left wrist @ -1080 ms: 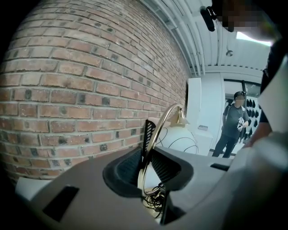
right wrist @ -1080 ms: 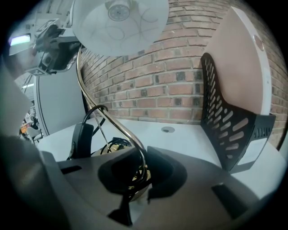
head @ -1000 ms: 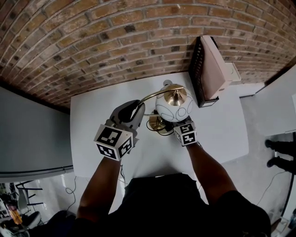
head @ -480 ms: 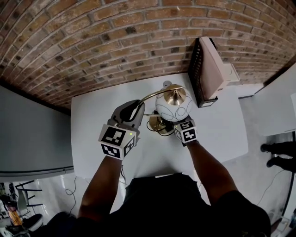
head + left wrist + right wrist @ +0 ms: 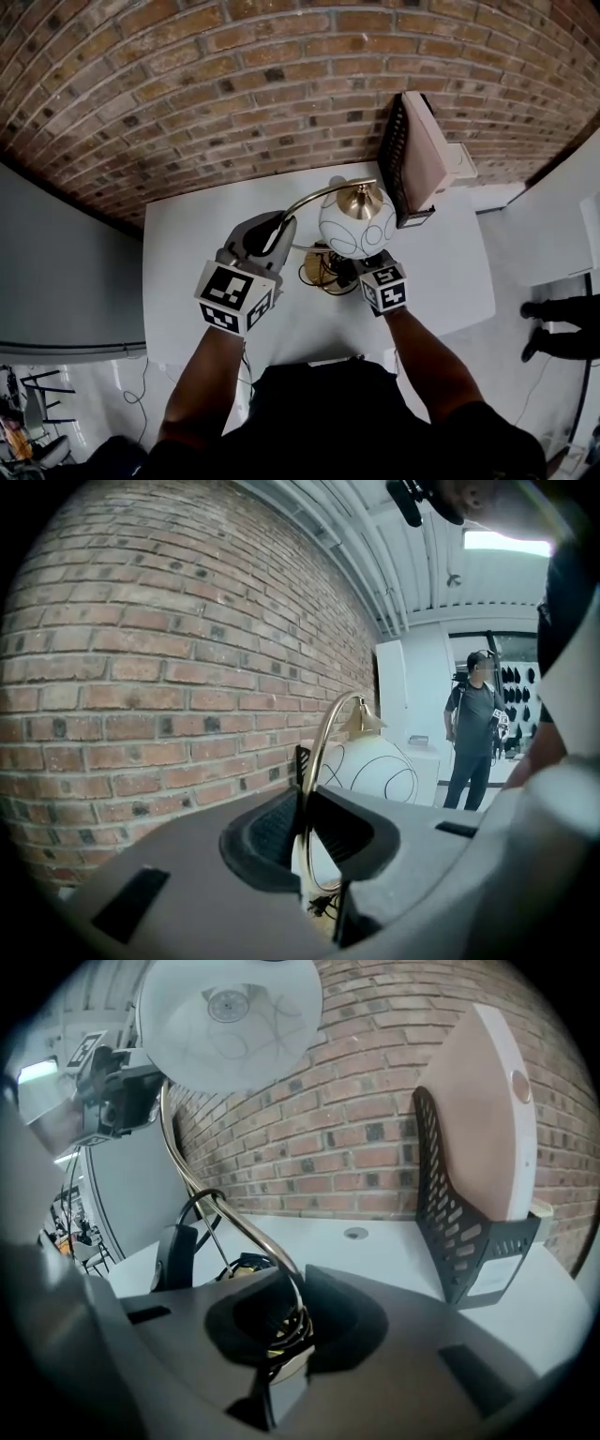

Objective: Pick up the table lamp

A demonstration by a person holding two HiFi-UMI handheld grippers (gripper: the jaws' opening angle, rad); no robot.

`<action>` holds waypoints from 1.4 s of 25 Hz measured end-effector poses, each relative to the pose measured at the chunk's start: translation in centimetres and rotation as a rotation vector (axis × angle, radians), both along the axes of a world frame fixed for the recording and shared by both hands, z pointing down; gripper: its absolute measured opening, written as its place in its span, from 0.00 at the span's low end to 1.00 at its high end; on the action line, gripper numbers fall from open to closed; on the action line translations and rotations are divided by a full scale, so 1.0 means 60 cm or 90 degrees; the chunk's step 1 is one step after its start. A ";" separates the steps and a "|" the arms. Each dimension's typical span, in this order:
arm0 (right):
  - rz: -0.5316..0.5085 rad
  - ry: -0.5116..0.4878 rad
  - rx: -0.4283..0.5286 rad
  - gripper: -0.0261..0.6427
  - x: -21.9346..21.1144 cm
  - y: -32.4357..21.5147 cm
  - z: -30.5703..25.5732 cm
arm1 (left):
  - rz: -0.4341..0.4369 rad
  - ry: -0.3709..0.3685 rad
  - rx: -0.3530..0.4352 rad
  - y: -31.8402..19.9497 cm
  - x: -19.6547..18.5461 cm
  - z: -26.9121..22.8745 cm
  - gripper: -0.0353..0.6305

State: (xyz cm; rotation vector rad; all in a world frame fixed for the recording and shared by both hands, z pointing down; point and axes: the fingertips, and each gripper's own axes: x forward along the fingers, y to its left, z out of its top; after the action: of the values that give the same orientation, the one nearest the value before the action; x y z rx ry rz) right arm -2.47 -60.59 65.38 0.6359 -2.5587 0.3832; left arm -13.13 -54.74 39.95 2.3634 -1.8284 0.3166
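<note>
Head view first: the table lamp [image 5: 349, 217] sits over the white table [image 5: 187, 253], just left of the black rack [image 5: 398, 159], with my left gripper [image 5: 272, 232] and right gripper [image 5: 367, 270] both on it; its long axis runs up from the brass base [image 5: 323, 272], and the arm [image 5: 314, 194] arcs toward the rack so the globe shade [image 5: 361, 234] hangs mouth-down; left gripper view: my fingers [image 5: 267, 832] have just been closing and now pinch that thin arm, which looks slick, so the lamp could swivel and swing the shade into the rack; right gripper view: the fingers [image 5: 342, 1321] clamp the lower stem with the cord [image 5: 284, 1328] bunched in, which might snag or loosen the hold.
</note>
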 end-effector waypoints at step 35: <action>0.010 -0.066 0.050 0.11 0.070 0.140 -0.183 | 0.116 -0.033 0.052 0.131 0.076 -0.181 0.10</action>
State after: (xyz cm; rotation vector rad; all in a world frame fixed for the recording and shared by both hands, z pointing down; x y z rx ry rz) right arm 1.72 -52.18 54.38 0.6802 -2.6808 0.3307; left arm -8.54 -46.90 29.09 2.6071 -1.6810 0.3311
